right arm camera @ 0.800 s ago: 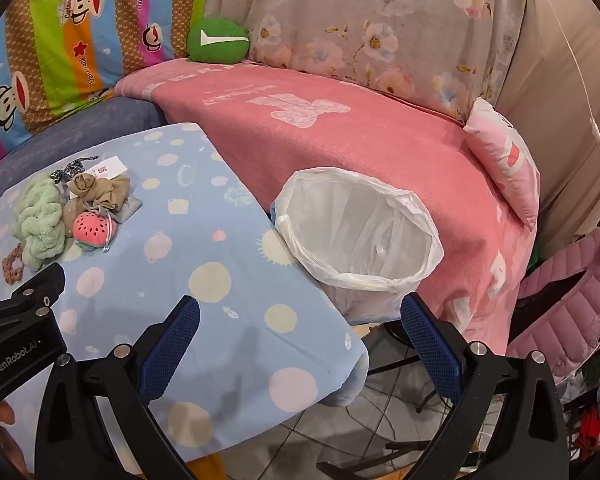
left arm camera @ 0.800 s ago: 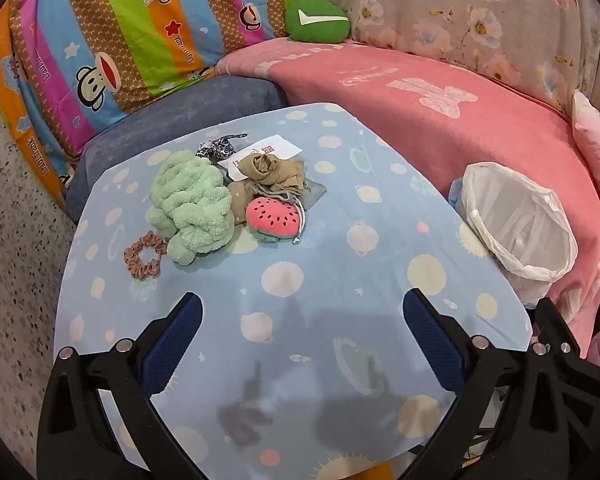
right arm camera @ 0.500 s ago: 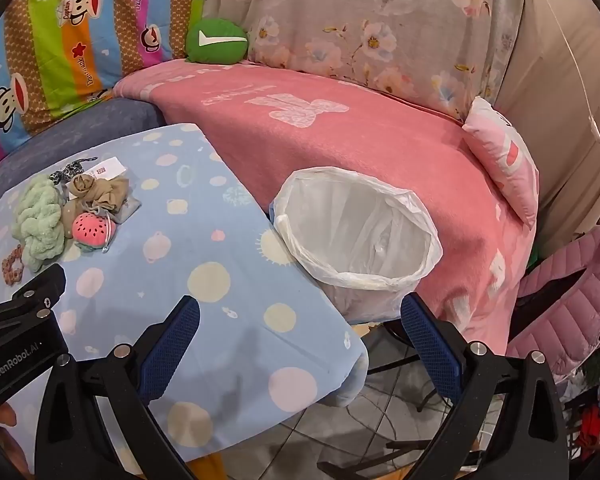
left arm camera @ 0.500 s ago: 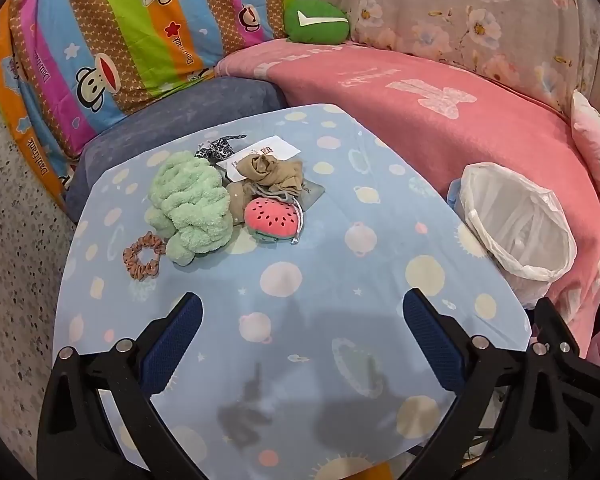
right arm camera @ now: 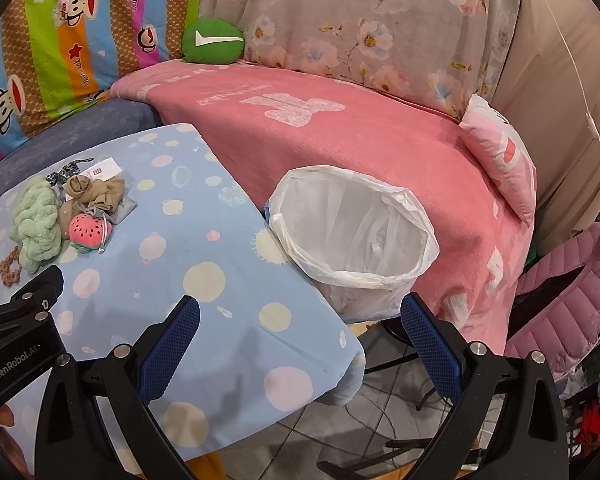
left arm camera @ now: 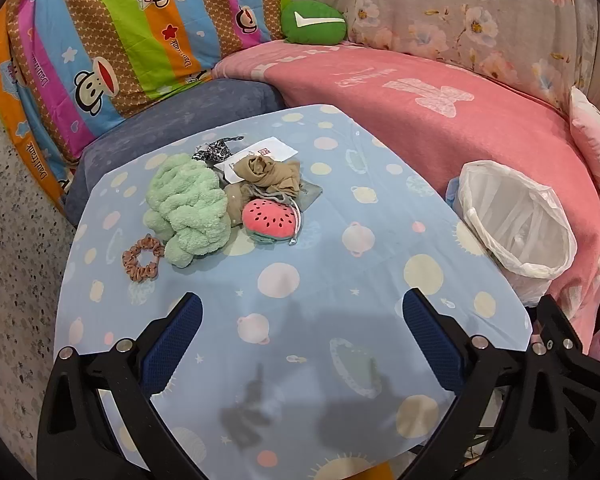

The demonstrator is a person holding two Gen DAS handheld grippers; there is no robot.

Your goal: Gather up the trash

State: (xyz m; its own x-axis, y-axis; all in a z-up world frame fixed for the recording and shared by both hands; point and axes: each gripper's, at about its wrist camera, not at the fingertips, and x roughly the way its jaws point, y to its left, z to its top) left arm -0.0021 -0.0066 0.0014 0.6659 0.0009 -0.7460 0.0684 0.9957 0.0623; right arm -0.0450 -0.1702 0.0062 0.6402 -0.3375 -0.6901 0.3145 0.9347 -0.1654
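While both tools are hanging spread wide and gripping nothing, left tool (left arm camera: 300, 336) and right tool (right arm camera: 300, 332), the bin (right arm camera: 352, 236) is standing beside the surface (left arm camera: 320, 312), mouth tilting toward the cameras; a pile of clutter (left arm camera: 224, 196) is sitting at the surface's far left.

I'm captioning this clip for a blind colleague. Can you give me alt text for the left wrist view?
The open left gripper hovers over a blue dotted tablecloth, empty. Ahead lies a pile: green fluffy cloth, tan fabric, watermelon pouch, white paper and a scrunchie. A bag-lined bin stands at the table's right edge, by a pink blanket.
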